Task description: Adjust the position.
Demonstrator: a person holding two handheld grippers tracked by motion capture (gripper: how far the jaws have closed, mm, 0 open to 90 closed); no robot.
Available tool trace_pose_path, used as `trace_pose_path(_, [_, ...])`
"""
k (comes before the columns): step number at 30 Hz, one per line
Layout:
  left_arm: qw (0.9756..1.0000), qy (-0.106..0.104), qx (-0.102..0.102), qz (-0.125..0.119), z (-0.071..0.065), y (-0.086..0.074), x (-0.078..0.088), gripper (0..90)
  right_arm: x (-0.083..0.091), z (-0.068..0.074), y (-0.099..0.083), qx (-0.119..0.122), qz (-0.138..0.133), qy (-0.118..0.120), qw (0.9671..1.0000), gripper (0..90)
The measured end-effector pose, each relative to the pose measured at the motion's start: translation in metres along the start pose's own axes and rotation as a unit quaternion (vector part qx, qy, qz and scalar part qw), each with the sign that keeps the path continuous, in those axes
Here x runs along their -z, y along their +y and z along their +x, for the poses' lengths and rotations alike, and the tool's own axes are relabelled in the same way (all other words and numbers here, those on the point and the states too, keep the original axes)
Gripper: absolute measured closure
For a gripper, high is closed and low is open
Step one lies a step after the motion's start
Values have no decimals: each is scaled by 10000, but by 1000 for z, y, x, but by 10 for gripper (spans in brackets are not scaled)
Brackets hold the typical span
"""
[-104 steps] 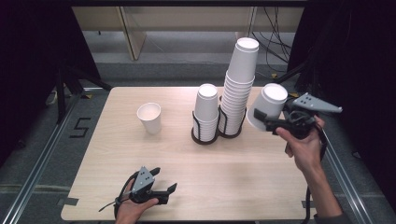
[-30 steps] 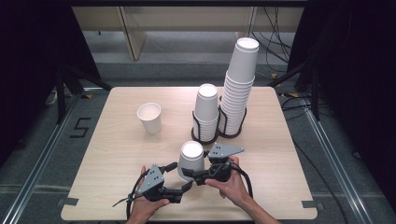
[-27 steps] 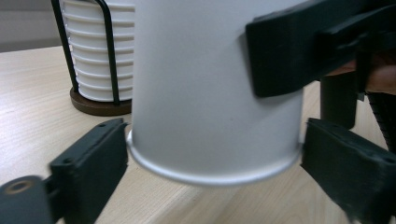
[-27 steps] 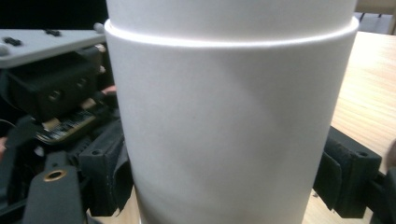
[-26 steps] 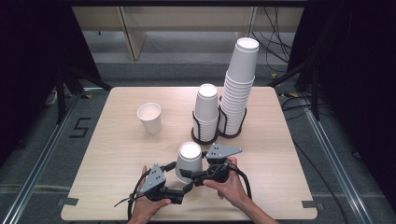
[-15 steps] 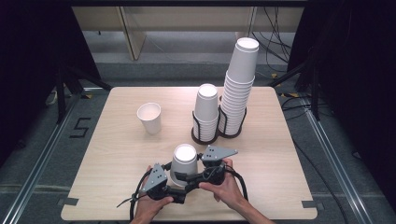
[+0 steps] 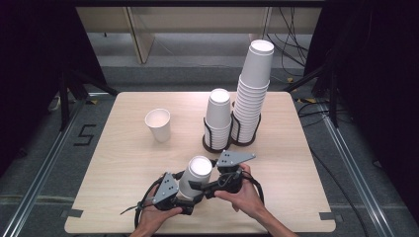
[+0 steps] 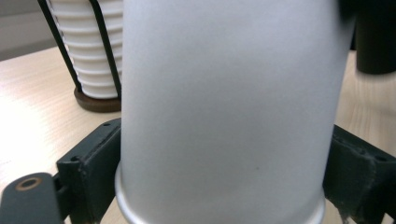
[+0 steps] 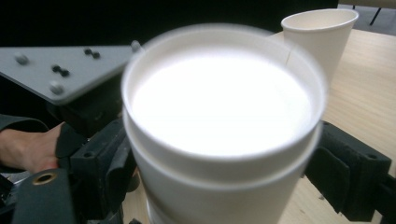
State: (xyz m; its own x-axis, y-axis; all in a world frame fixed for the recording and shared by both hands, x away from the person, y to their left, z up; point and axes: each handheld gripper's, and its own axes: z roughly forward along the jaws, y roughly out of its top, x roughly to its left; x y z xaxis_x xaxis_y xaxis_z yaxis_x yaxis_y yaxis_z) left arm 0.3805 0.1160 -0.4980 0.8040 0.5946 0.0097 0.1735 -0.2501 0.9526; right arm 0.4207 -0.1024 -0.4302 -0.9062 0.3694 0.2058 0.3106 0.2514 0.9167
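Left hand-held gripper [image 7: 190,202] clamps nested cups [image 7: 196,176] at rim end | right hand-held gripper [image 7: 202,186] grips closed end, likely to pull one free | low over worktop [image 7: 113,163] front edge

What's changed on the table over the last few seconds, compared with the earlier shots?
The right gripper carried its upside-down paper cup from beside the tall stack down to the table's near edge. The left gripper came across and closed on the cup's rim end, so both jaw pairs now flank it. The upright cup, the short stack and their holders stayed put.
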Motion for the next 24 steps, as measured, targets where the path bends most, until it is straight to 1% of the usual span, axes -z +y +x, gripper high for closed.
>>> trace_pose_path(1, [9999, 15, -82, 111, 0, 0, 0, 104, 4, -1, 2, 19, 55, -39, 10000, 162])
trace_pose_path(2, [9997, 20, -179, 179, 1, -1, 0, 104, 5, -2, 3, 72, 7, -30, 10000, 163])
trace_pose_path(3, [9992, 9, -276, 285, 0, -1, -1, 105, 7, -3, 4, -8, 79, -41, 10000, 165])
trace_pose_path(4, [9990, -24, -313, 308, 0, -1, -1, 105, 10, -4, 4, -37, 121, -52, 9999, 167])
trace_pose_path(5, [9986, -11, -363, 384, -1, -1, -1, 106, 11, -5, 5, -2, 111, -63, 9999, 167])
trace_pose_path(6, [9986, -11, -363, 384, -1, -1, -1, 106, 11, -5, 5, -2, 111, -63, 9999, 167])
trace_pose_path(7, [9983, -64, -421, 403, -2, -1, -3, 106, 11, -8, 4, -42, 136, -9, 9999, 178])
trace_pose_path(8, [9981, -79, -411, 456, -3, -1, -2, 106, 12, -8, 4, -70, 228, -22, 9997, 181])
trace_pose_path(9, [9979, -121, -427, 479, -3, -1, -3, 106, 12, -8, 4, -105, 252, 23, 9996, 183])
trace_pose_path(10, [9978, -110, -442, 483, -3, -1, -3, 106, 11, -8, 4, -144, 240, 62, 9996, 202])
trace_pose_path(11, [9979, -124, -432, 471, -3, -1, -3, 105, 10, -7, 3, -176, 213, 96, 9996, 244])
trace_pose_path(12, [9980, -143, -404, 454, -3, -1, -3, 100, 10, -8, 3, -213, 207, 211, 9993, 244])
trace_pose_path(13, [9983, -153, -368, 414, -3, -1, -3, 93, 10, -8, 3, -252, 193, 195, 9993, 249])
trace_pose_path(14, [9988, -179, -324, 330, -2, -1, -2, 82, 11, -8, 4, -356, 213, 216, 9989, 253])
trace_pose_path(16, [9996, -231, -174, 18, -2, -2, -1, 60, 13, -9, 5, -516, 116, 258, 9983, 259])
trace_pose_path(17, [9995, -247, -120, -145, -2, -2, 0, 52, 15, -11, 6, -570, 3, 251, 9981, 260])
trace_pose_path(18, [9991, -244, -103, -322, -2, -2, -1, 43, 17, -11, 7, -697, -89, 280, 9971, 262])
trace_pose_path(19, [9991, -244, -103, -322, -2, -2, -1, 35, 18, -11, 7, -777, -199, 281, 9964, 263])
trace_pose_path(20, [9986, -141, -107, -497, -2, -2, 2, 32, 20, -12, 8, -803, -298, 231, 9961, 263])
trace_pose_path(21, [9980, -103, -67, -619, -1, -2, 2, 30, 21, -13, 8, -827, -362, 257, 9956, 263])
trace_pose_path(22, [9976, -51, -36, -684, -1, -1, 3, 31, 22, -14, 8, -885, -412, 303, 9948, 263])
trace_pose_path(23, [9968, -66, 22, -798, 0, -1, 2, 32, 24, -13, 8, -1033, -455, 330, 9931, 263])
trace_pose_path(24, [9967, -68, 62, -805, 0, -1, 3, 33, 23, -14, 8, -1071, -513, 351, 9923, 263])
